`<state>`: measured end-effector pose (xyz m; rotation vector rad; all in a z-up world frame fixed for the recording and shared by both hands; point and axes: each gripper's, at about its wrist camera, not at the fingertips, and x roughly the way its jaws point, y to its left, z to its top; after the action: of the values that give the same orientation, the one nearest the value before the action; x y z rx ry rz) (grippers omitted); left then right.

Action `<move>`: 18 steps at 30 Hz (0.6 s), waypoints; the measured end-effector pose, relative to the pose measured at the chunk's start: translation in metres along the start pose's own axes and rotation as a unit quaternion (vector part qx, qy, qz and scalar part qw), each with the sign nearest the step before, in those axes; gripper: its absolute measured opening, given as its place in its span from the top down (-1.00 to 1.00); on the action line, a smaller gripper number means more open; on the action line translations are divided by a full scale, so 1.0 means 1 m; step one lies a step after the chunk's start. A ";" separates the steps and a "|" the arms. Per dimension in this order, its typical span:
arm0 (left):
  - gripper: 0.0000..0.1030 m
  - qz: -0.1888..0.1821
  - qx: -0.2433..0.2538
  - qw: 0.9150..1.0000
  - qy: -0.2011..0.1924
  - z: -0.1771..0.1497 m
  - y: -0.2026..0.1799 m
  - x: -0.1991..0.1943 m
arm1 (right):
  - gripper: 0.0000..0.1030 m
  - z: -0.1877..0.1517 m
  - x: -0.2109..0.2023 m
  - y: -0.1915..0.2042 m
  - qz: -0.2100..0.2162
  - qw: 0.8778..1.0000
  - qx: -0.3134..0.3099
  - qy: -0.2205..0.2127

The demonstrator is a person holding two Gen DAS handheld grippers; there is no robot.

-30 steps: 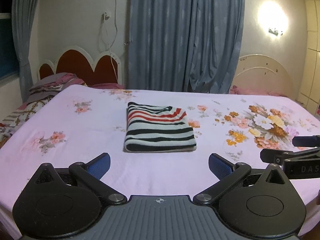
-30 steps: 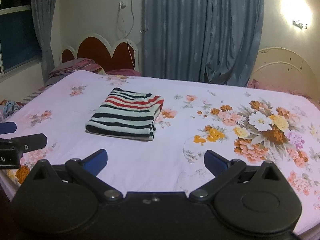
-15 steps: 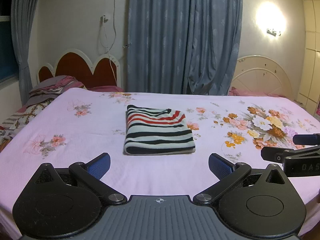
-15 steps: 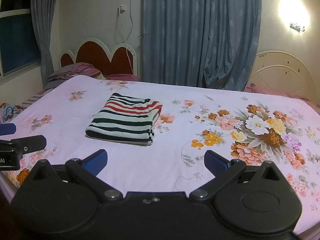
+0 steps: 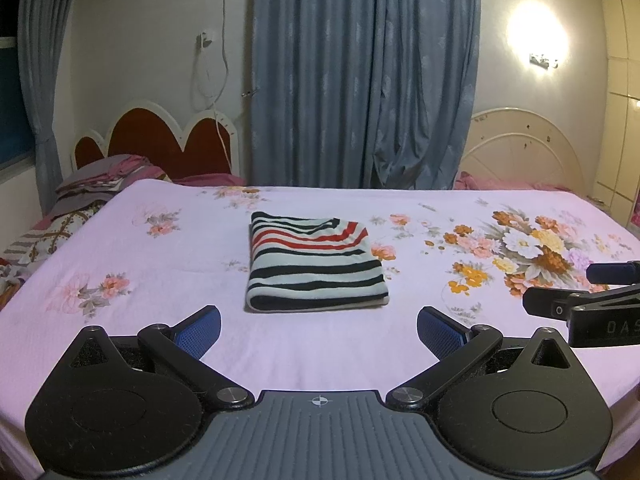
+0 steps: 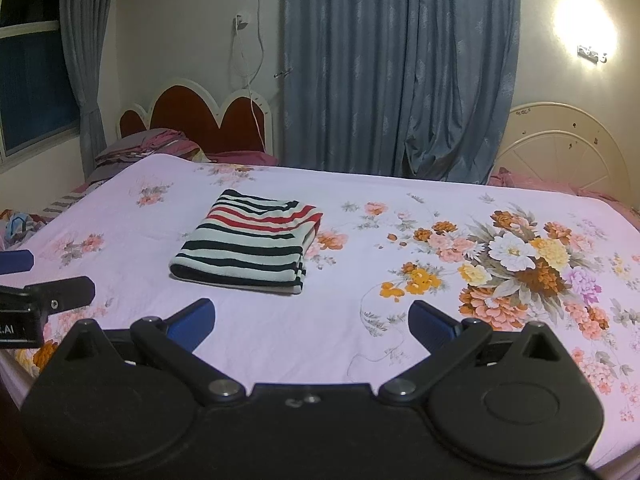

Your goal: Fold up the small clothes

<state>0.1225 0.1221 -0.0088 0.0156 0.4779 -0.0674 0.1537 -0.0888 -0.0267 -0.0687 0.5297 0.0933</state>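
Pillows [image 5: 96, 184] lie piled at the far left by one red headboard [image 5: 160, 144]. One left gripper [image 5: 319, 330] hovers low over the near edge of the bed [image 5: 160, 272], its two blue pads spread wide and holding nothing. One striped garment [image 5: 314, 266], folded into a neat rectangle, rests flat mid-bed, well apart from both tools. One right gripper [image 6: 312, 322] sits beside the left, likewise spread and empty. One large flower print [image 6: 516, 264] marks the sheet at right.

Blue curtains [image 5: 364, 76] hang behind a floral bedsheet [image 5: 500, 240] and red headboard [image 5: 160, 136].
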 end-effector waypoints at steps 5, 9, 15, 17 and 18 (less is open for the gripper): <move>-1.00 0.001 0.000 1.000 -0.001 0.001 0.001 0.000 | -0.98 0.000 0.000 0.000 0.000 1.000 0.000 0.000; -1.00 0.001 -0.001 1.000 -0.001 0.002 0.001 0.001 | -0.98 0.000 0.000 0.000 -0.001 1.000 0.000 0.000; -1.00 0.001 -0.001 1.000 -0.001 0.002 0.001 0.001 | -0.98 0.001 0.000 0.000 0.000 1.000 0.000 0.000; -1.00 0.000 0.000 1.000 -0.001 0.002 0.001 0.001 | -0.98 0.001 -0.001 0.000 0.000 1.000 0.001 0.000; -1.00 0.000 0.001 1.000 -0.002 0.002 0.001 0.001 | -0.98 0.001 -0.001 0.000 0.000 1.000 0.001 0.000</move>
<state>0.1239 0.1227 -0.0076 0.0171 0.4743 -0.0678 0.1539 -0.0891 -0.0254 -0.0665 0.5293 0.0929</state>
